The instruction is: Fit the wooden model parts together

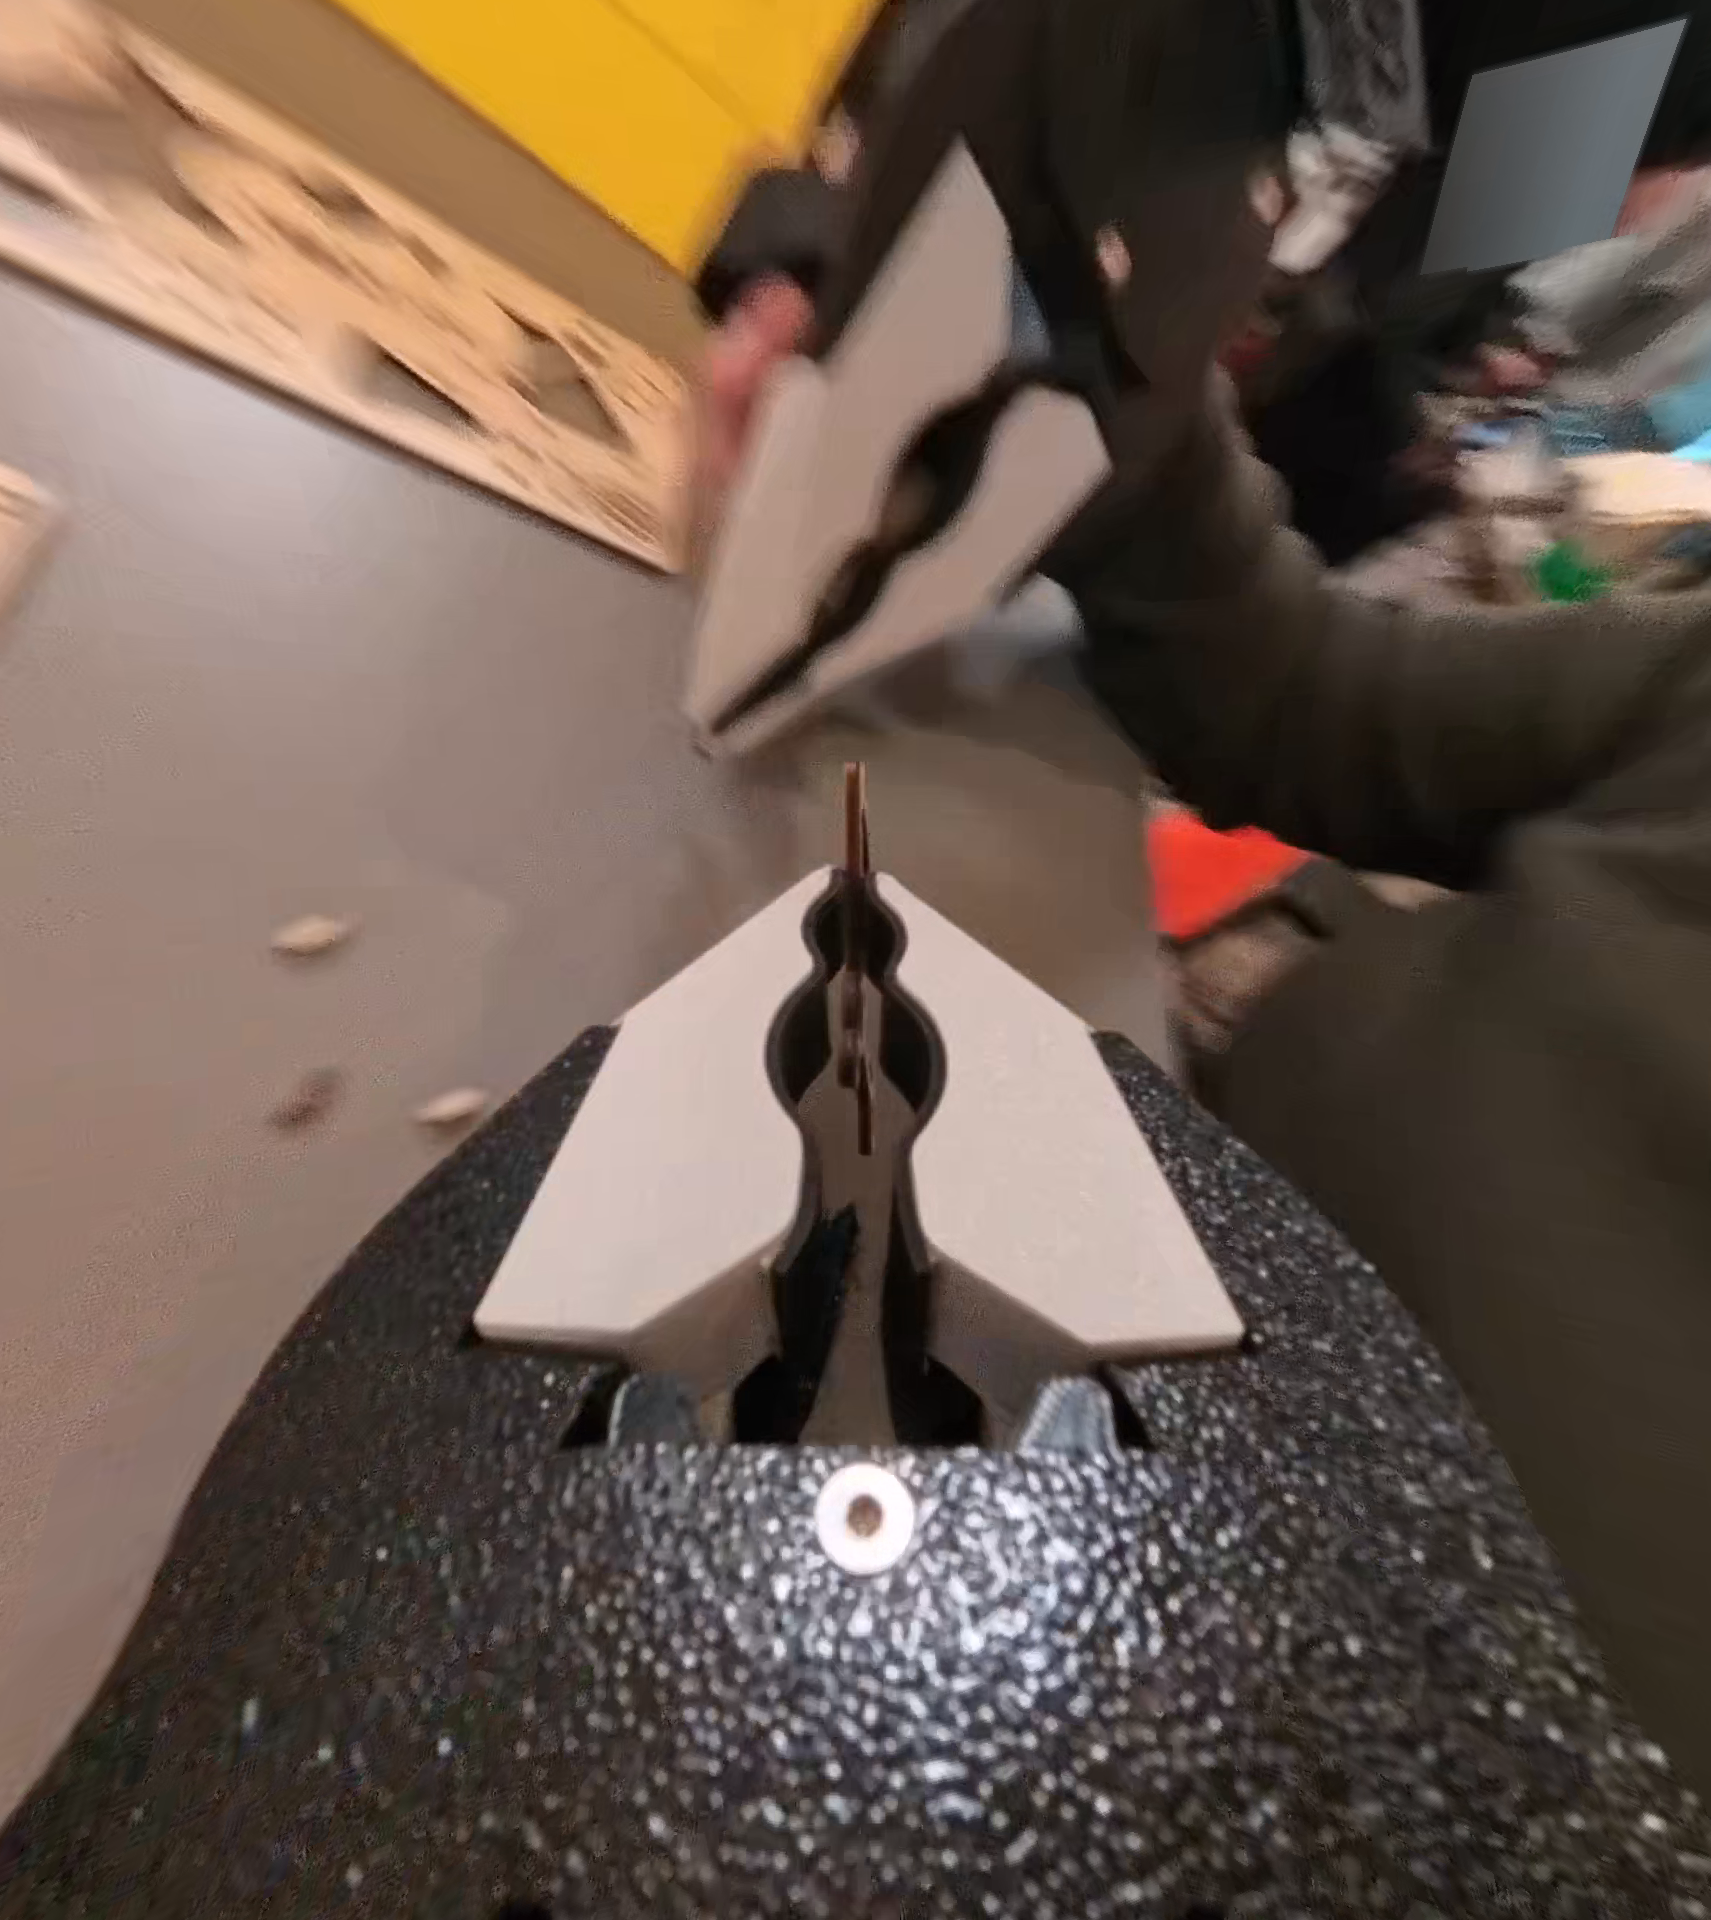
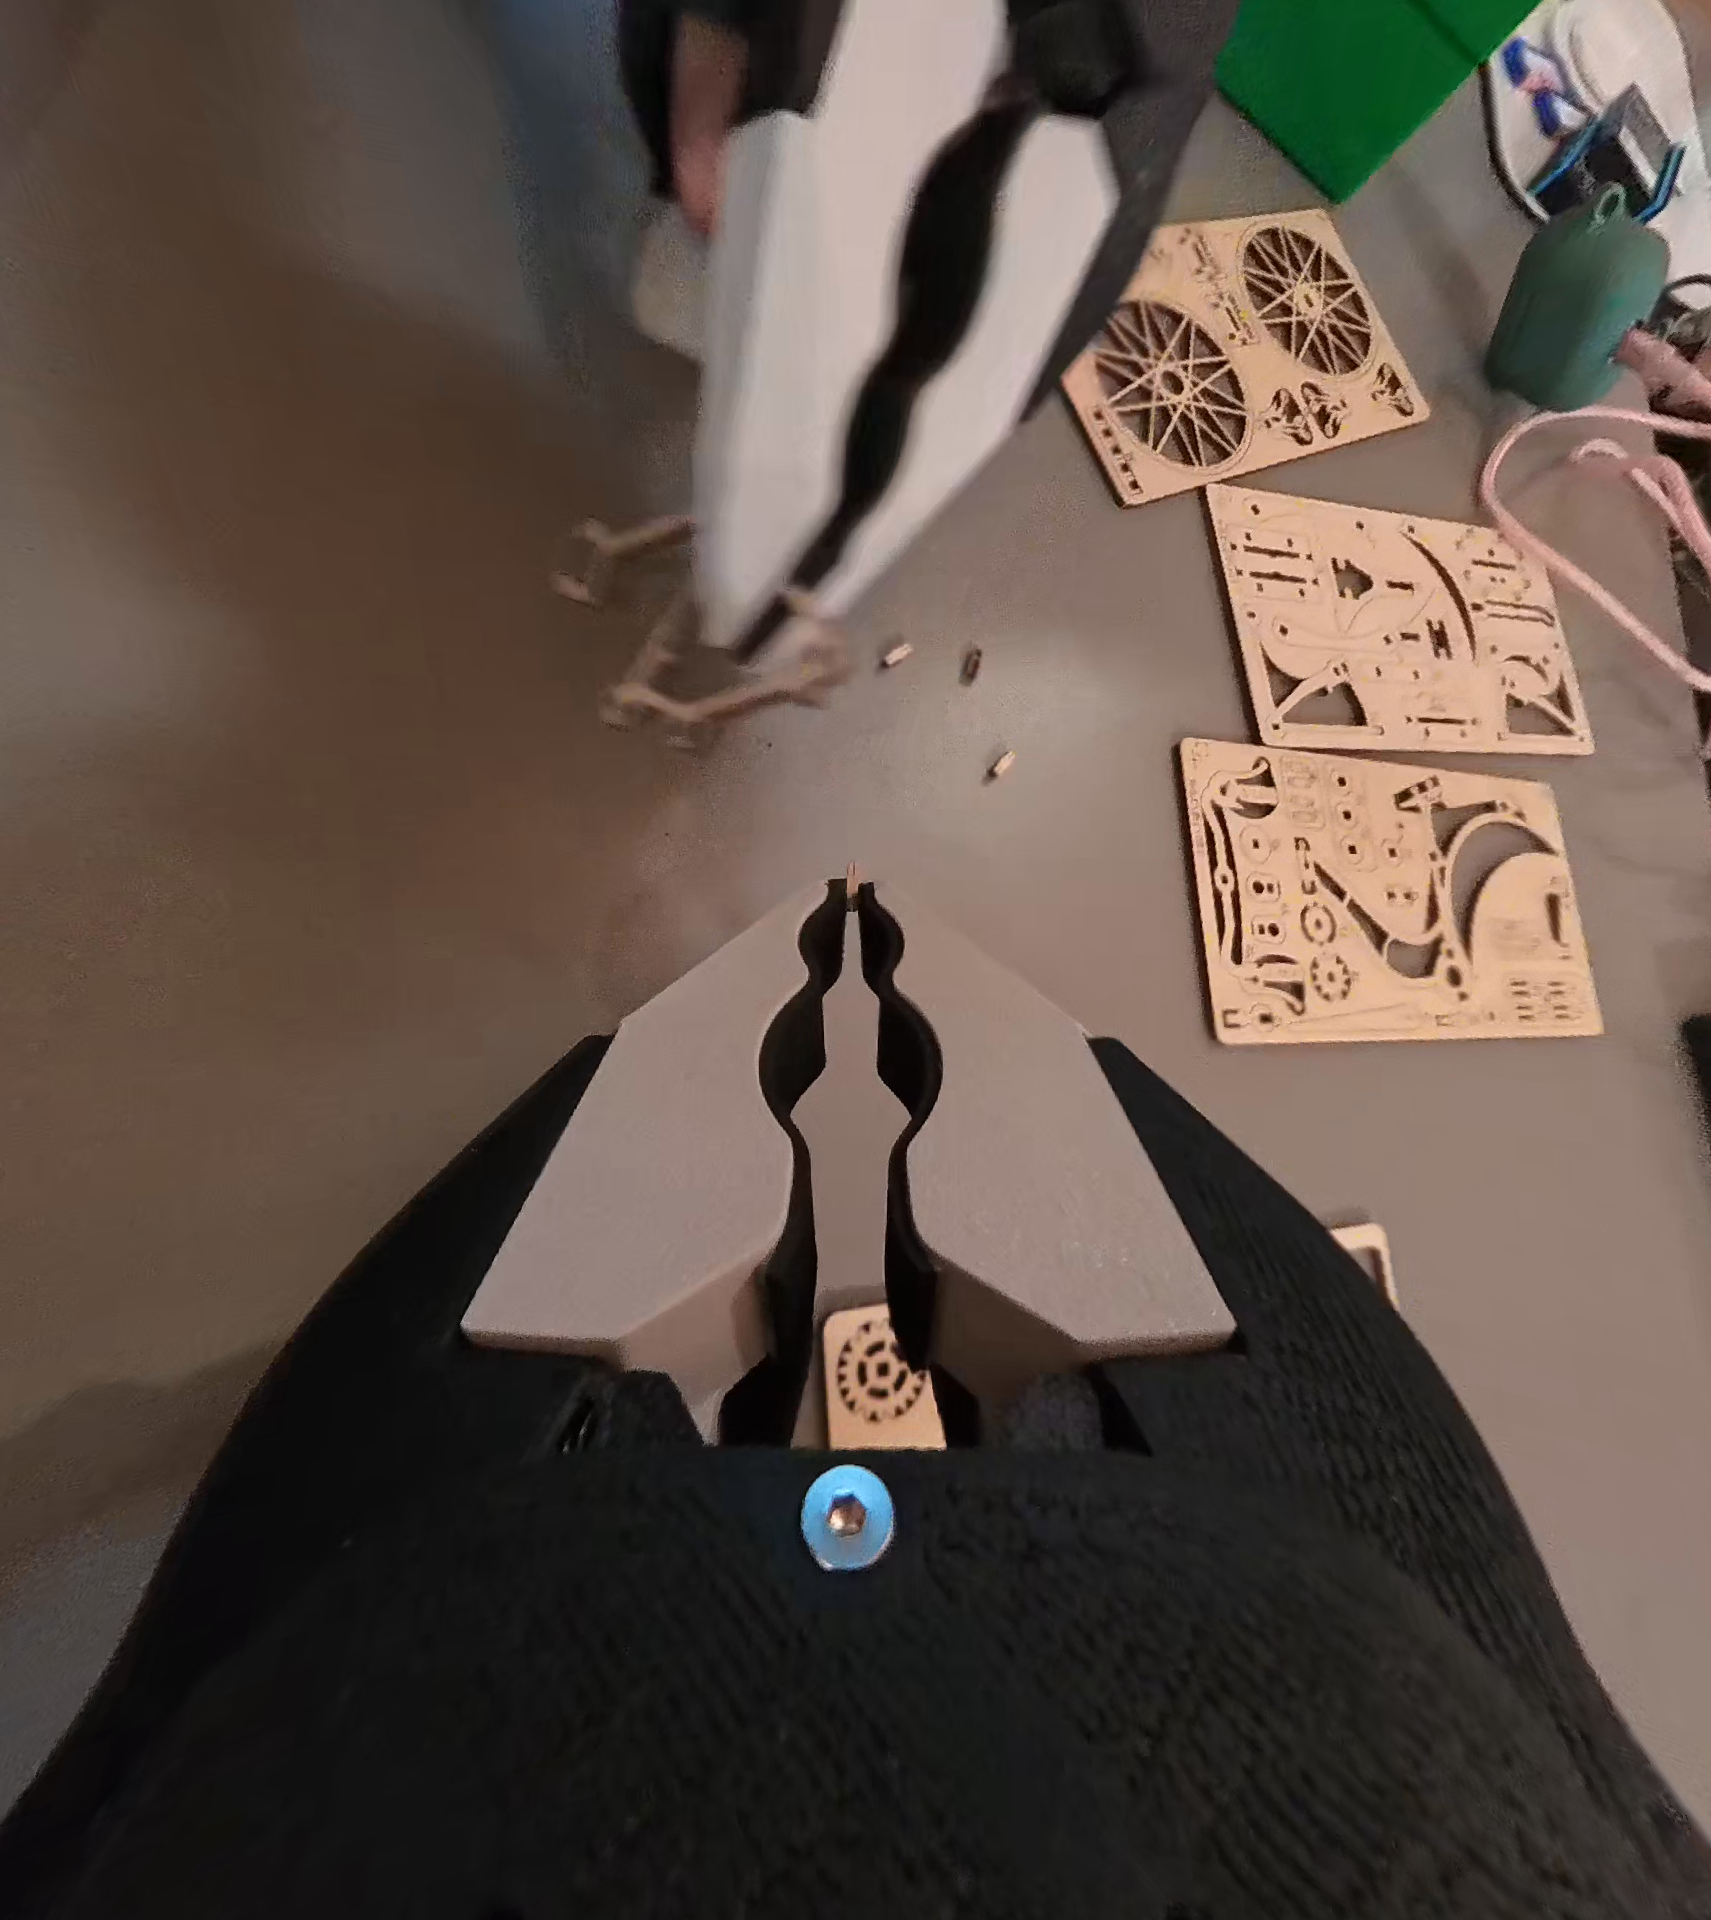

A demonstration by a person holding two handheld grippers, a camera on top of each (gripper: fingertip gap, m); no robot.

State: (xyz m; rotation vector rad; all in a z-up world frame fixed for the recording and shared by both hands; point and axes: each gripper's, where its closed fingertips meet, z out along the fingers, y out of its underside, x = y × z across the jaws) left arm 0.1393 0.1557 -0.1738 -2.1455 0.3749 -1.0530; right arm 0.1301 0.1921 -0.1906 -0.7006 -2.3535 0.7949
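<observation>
My left gripper point(image 1: 855, 881) is shut on a thin wooden model part point(image 1: 855, 821). The part is seen edge-on and sticks out past the fingertips. From the right wrist view, the left gripper point(image 2: 763, 629) is blurred, and the part it holds looks like a branching wooden frame point(image 2: 685, 701) just above the grey table. My right gripper point(image 2: 851, 891) is shut on a tiny wooden piece point(image 2: 852, 879) that barely shows at its tips. In the left wrist view the right gripper point(image 1: 721, 727) hangs blurred just beyond and above the held part, apart from it.
Three laser-cut wooden sheets point(image 2: 1246, 353) point(image 2: 1391, 623) point(image 2: 1381, 894) lie to the right, and another sheet point(image 2: 877, 1382) lies under my right gripper. Small loose pieces point(image 2: 970, 662) lie on the table point(image 2: 311, 831). A green box point(image 2: 1350, 83), a green pouch point(image 2: 1568, 301) and pink cables point(image 2: 1661, 499) crowd the far right. A sleeve point(image 1: 1453, 727) and a yellow box point(image 1: 622, 104) show in the left wrist view.
</observation>
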